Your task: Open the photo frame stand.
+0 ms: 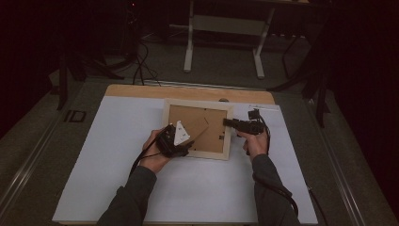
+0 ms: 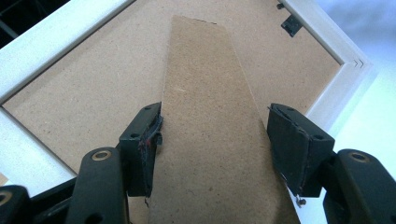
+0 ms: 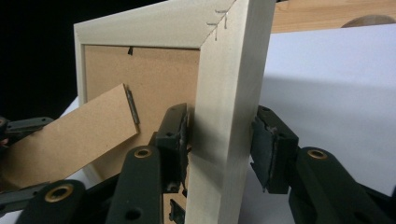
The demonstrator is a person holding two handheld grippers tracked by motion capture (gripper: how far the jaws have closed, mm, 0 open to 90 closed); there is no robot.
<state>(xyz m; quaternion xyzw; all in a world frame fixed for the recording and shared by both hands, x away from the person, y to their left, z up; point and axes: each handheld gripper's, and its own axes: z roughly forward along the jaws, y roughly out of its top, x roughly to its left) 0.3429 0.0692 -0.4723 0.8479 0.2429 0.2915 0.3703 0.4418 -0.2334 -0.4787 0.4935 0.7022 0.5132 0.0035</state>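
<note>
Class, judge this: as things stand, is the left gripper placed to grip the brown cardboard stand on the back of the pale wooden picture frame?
Probably yes. The left gripper has its open jaws either side of the brown cardboard stand, with nothing between.

pale cream picture frame (image 1: pixel 197 104), brown fibreboard backing (image 1: pixel 214 136), brown stand flap (image 2: pixel 210 135), black fingers (image 2: pixel 299 144), white table sheet (image 1: pixel 117 141)

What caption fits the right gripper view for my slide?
Right gripper straddling the pale wooden rail of a picture frame, with its cardboard stand swung out.
</note>
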